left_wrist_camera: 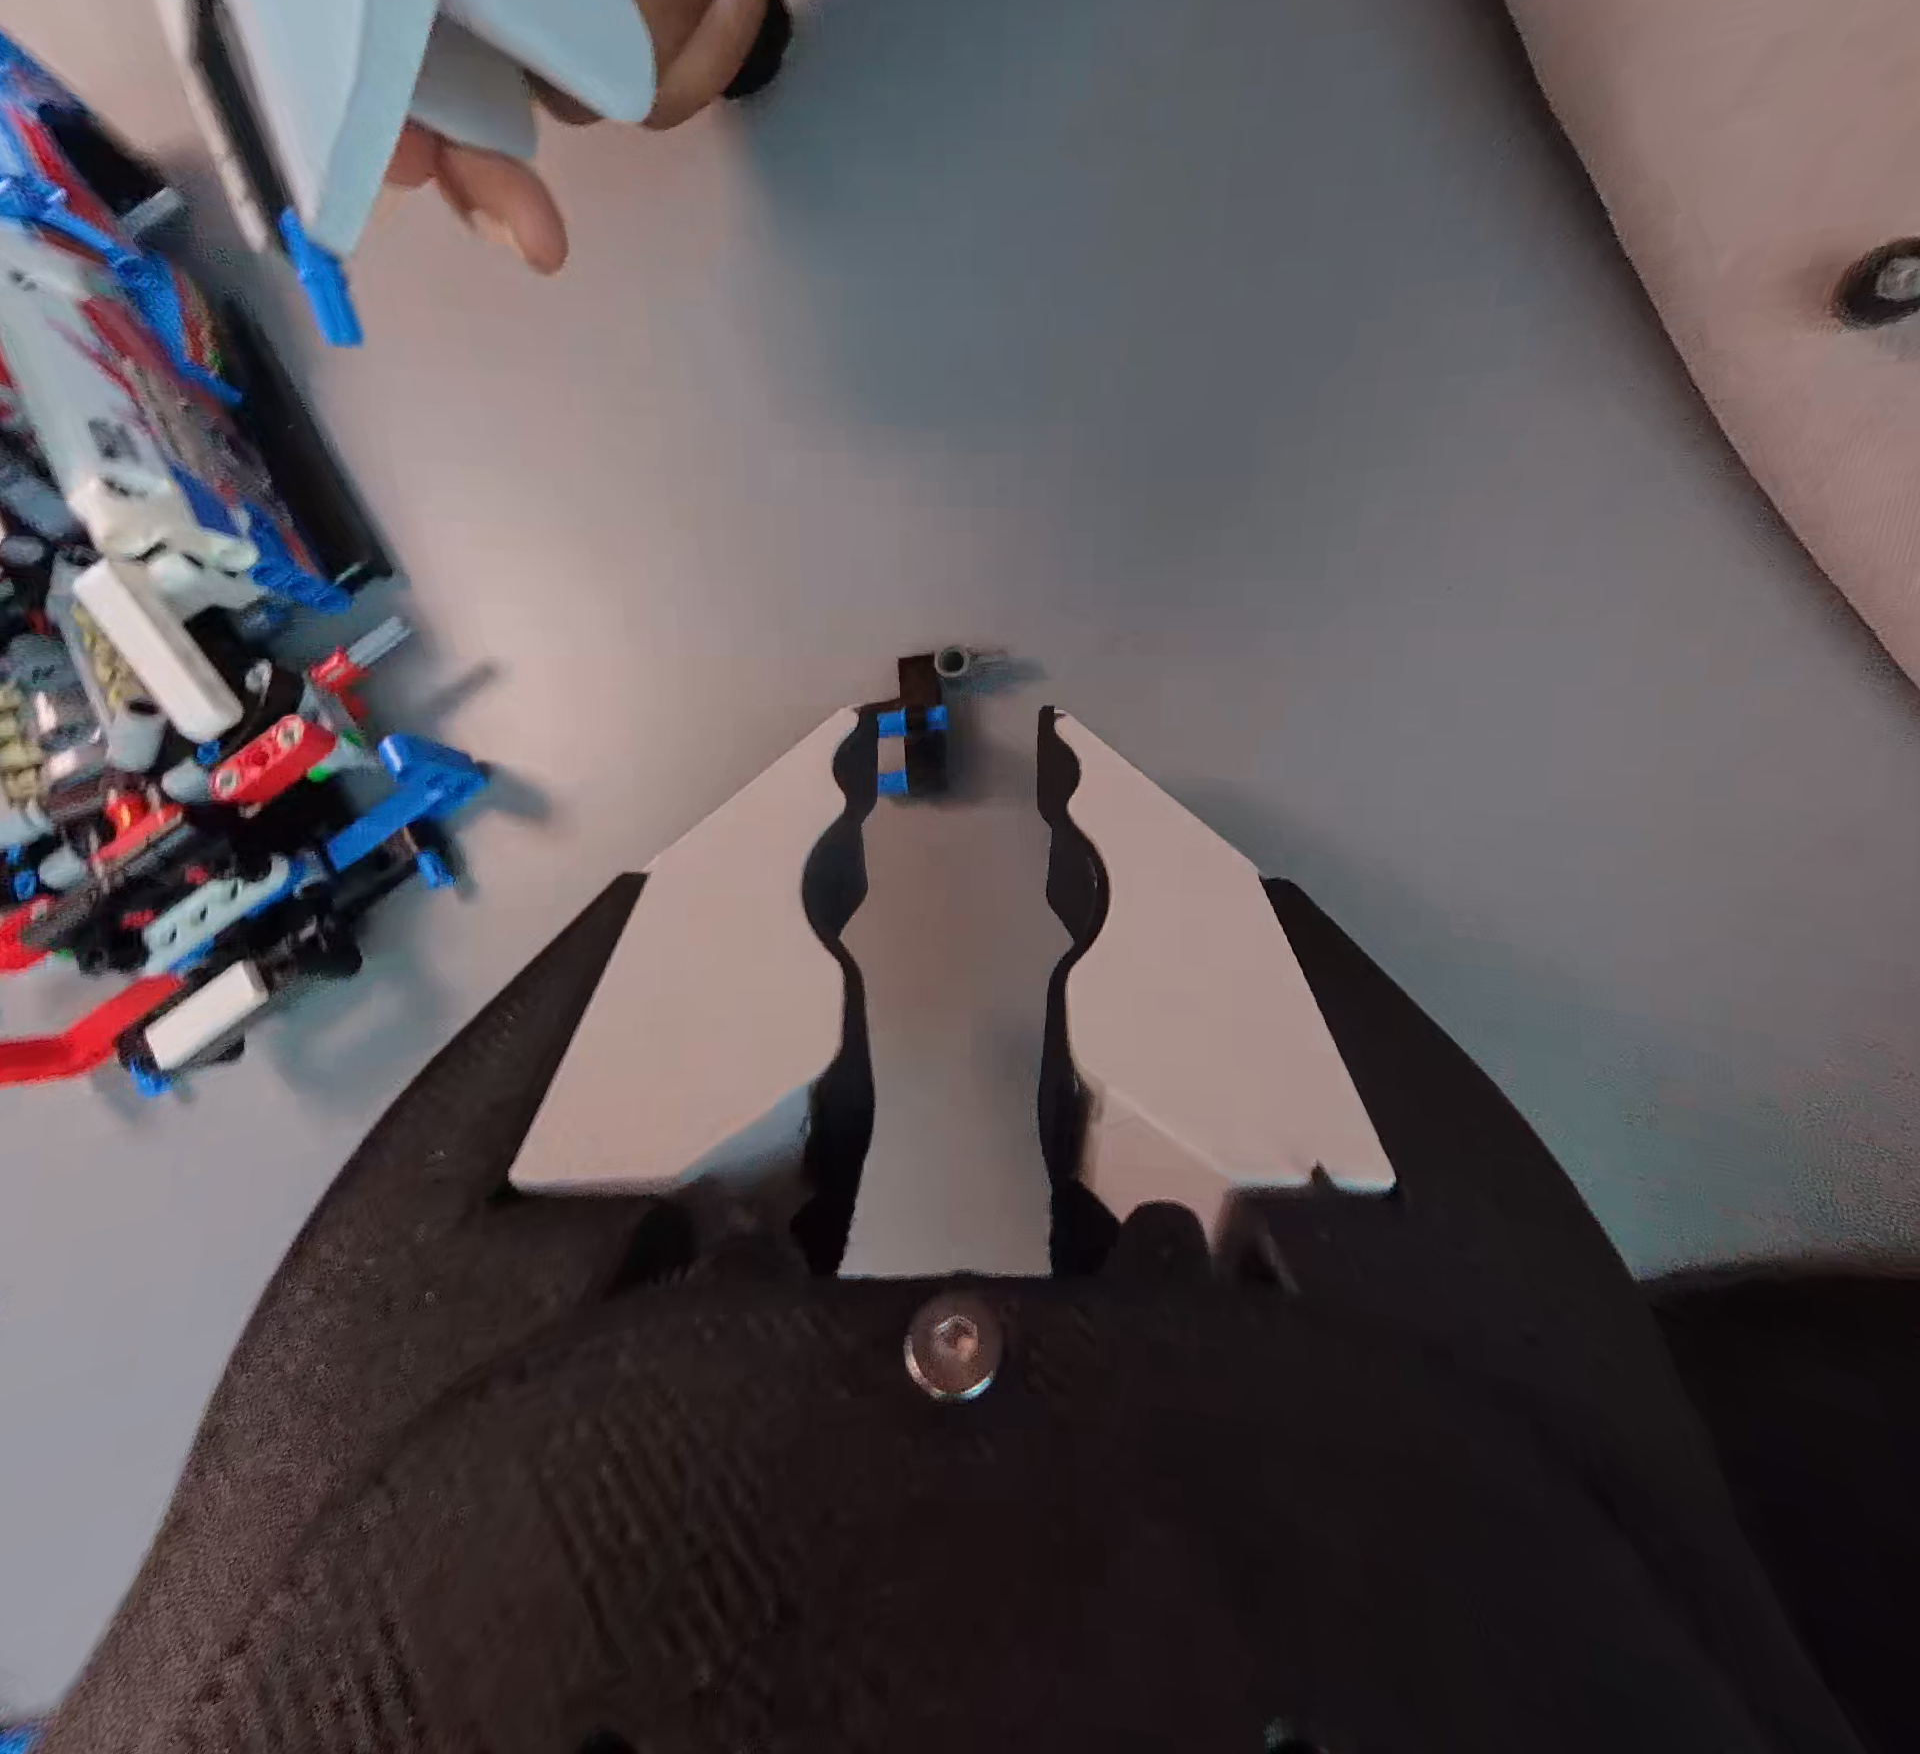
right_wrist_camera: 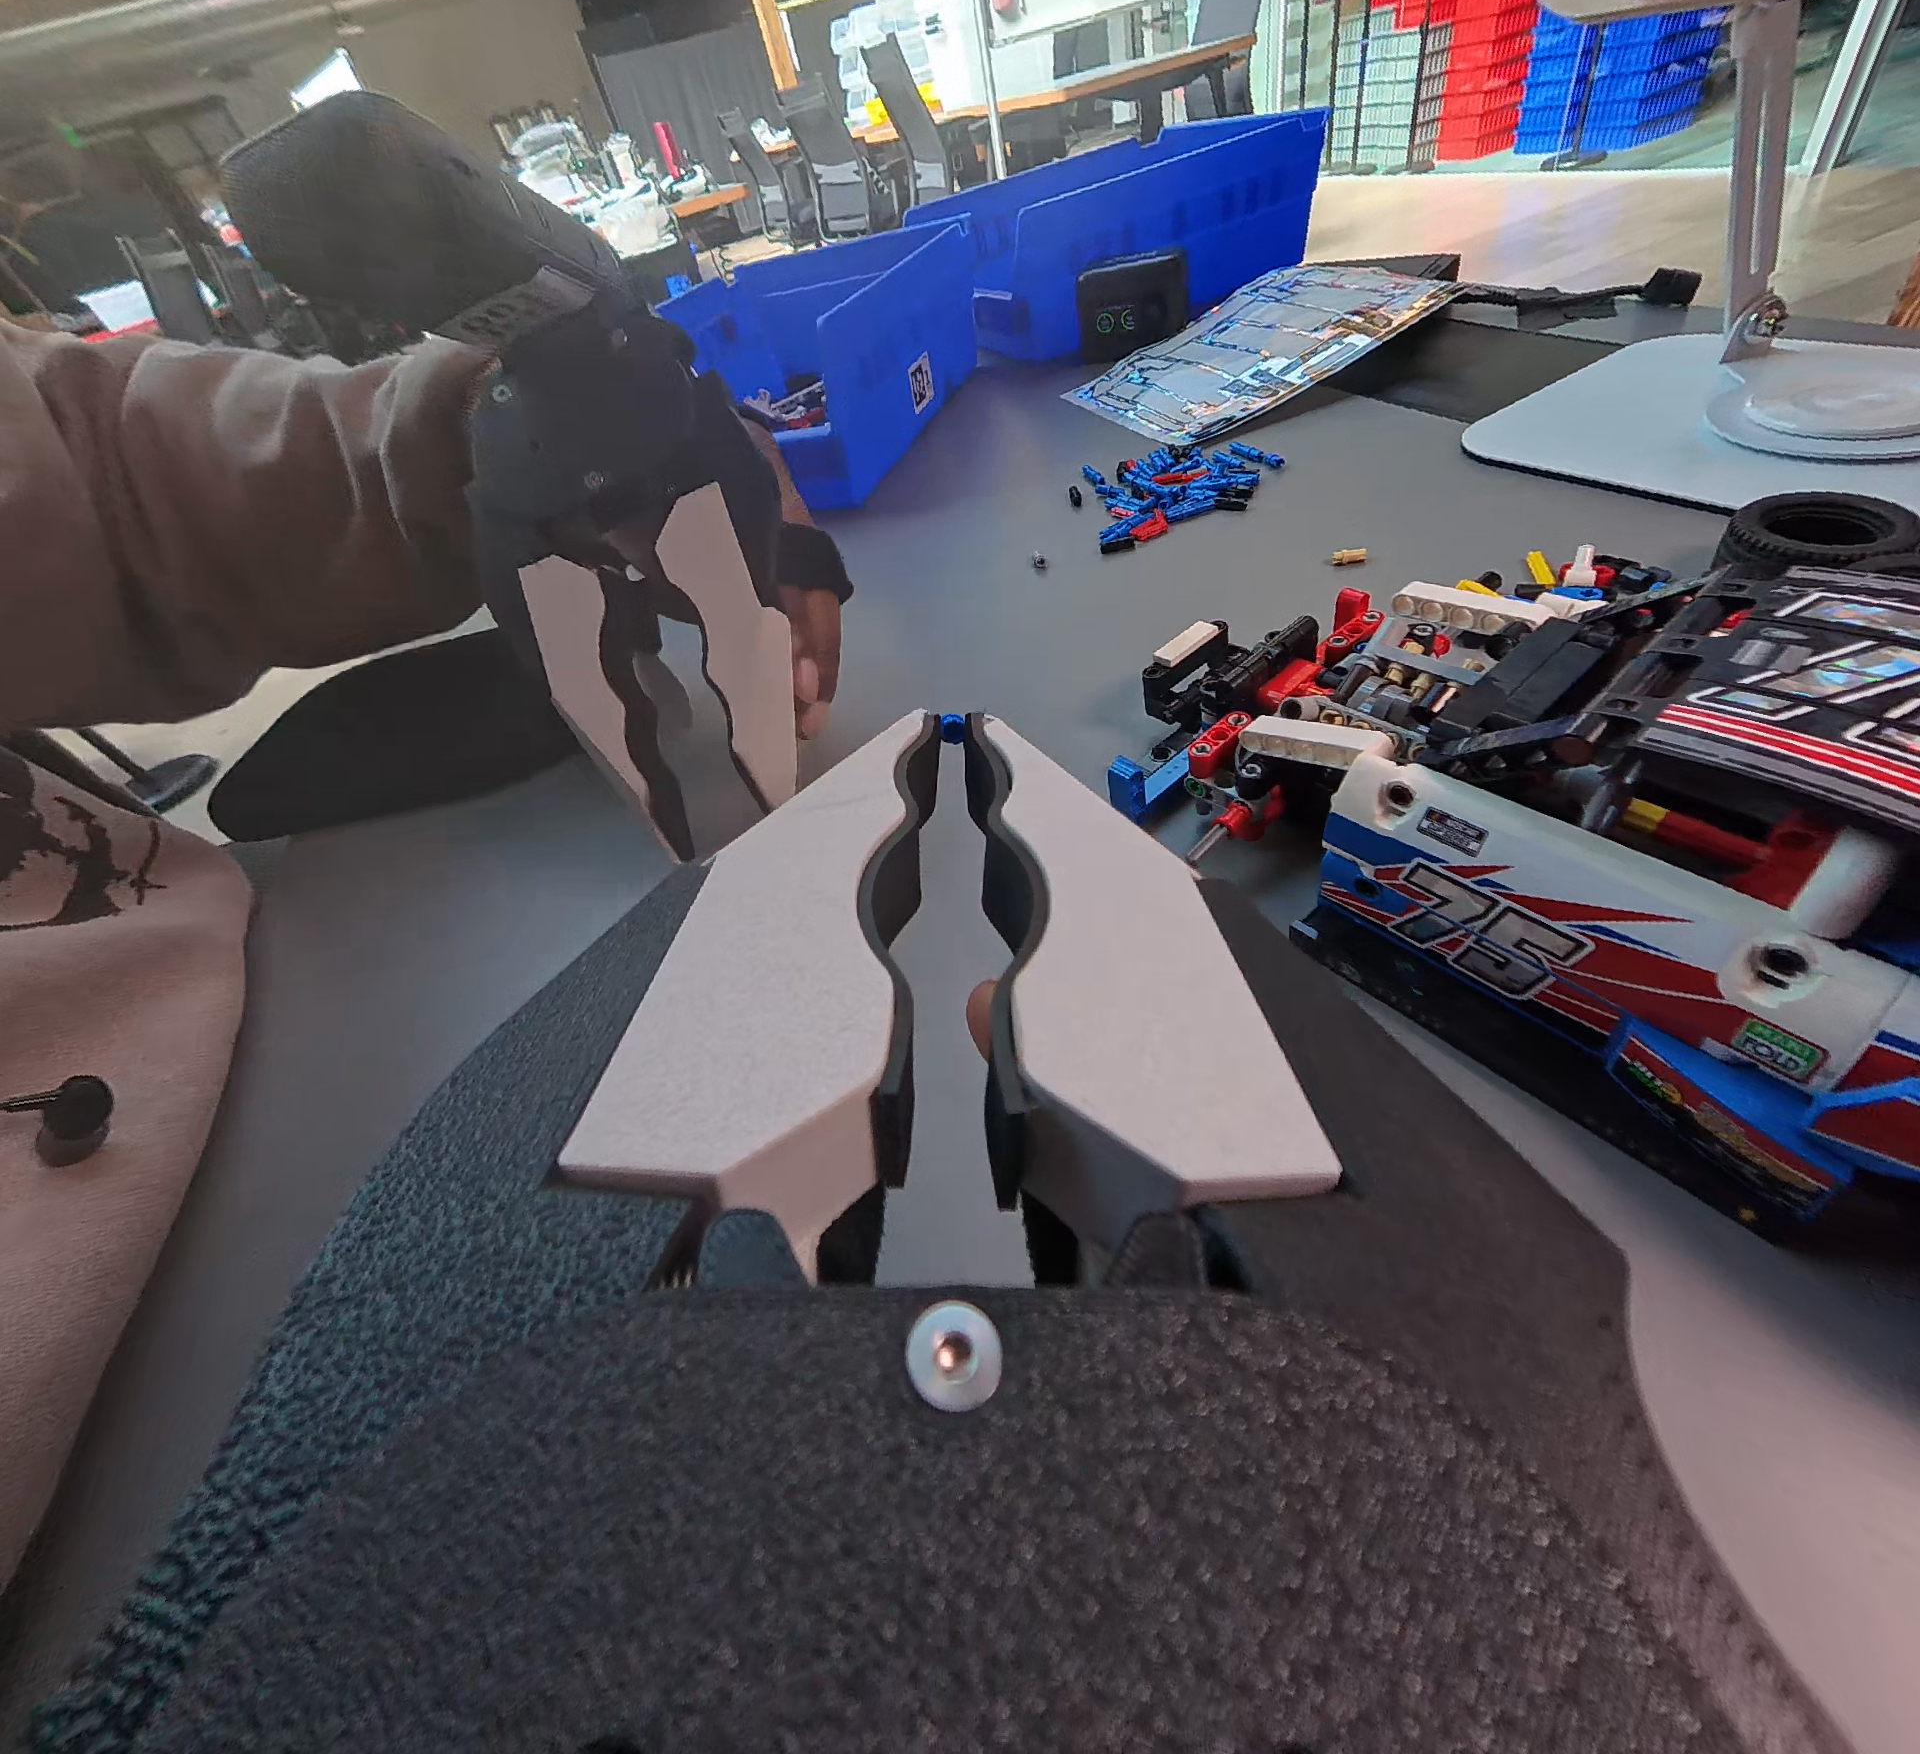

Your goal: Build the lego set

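Note:
My left gripper (left_wrist_camera: 951, 717) is open and points down at the grey table (left_wrist_camera: 1195, 416). A small black piece with blue pins (left_wrist_camera: 920, 750) lies on the table between its fingertips, close to the left finger, with a small grey piece (left_wrist_camera: 952, 662) just beyond it. My right gripper (right_wrist_camera: 953, 730) is shut on a blue pin (right_wrist_camera: 951, 725). In the left wrist view it is at the top left (left_wrist_camera: 301, 234) with the blue pin (left_wrist_camera: 320, 283) sticking out. The partly built race car (right_wrist_camera: 1579, 831) lies to the right; it also shows in the left wrist view (left_wrist_camera: 156, 644).
A pile of loose blue pins (right_wrist_camera: 1174, 483) lies mid-table. Blue bins (right_wrist_camera: 883, 354) and an instruction booklet (right_wrist_camera: 1268, 343) stand behind it. A monitor stand base (right_wrist_camera: 1662, 426) is at the far right. The left gripper (right_wrist_camera: 727, 821) and the person's sleeve (right_wrist_camera: 208, 509) fill the left. One gripper's finger ends stand about 12 cm off the other's.

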Tool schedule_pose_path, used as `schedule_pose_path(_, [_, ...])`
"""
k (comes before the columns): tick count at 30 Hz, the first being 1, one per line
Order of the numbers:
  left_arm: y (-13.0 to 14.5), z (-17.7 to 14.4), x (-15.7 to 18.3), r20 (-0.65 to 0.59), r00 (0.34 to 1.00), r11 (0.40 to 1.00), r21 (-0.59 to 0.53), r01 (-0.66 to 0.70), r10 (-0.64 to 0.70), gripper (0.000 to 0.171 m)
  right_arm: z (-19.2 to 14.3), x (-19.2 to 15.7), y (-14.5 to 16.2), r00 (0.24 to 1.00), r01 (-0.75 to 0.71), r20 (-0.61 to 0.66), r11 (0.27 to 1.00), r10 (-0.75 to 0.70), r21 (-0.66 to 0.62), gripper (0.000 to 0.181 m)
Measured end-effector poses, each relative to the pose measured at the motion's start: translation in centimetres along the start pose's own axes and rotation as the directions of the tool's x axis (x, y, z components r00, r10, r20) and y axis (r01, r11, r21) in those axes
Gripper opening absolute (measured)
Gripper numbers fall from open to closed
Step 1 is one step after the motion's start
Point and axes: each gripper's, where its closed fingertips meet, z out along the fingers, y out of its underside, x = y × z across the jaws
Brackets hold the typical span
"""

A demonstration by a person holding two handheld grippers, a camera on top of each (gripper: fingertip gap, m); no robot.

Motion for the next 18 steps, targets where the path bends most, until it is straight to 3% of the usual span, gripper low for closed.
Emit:
schedule_pose_path(4, [0.6,1.0,0.1,-0.128,0.971,0.957,-0.185,-0.225,0.203,0.033,-0.1,0.2,0.1,1.000,-0.003,-0.006,1.000,0.003,-0.003,0.002])
schedule_pose_path(9, [2.2,0.9,-0.3,-0.252,0.928,0.871,-0.343,-0.351,0.275,0.026,-0.1,0.3,0.3,1.000,-0.004,-0.005,1.000,0.004,-0.011,0.002])
schedule_pose_path(14, [2.7,0.4,-0.4,-0.261,0.944,0.887,-0.361,-0.288,0.200,0.013,-0.2,0.1,0.2,1.000,0.007,0.000,1.000,-0.007,-0.012,0.002])
schedule_pose_path(18, [2.8,0.0,-0.2,-0.202,0.979,0.940,-0.326,-0.100,0.034,0.012,-0.3,0.0,0.0,1.000,0.011,0.005,1.000,-0.011,-0.009,0.002])
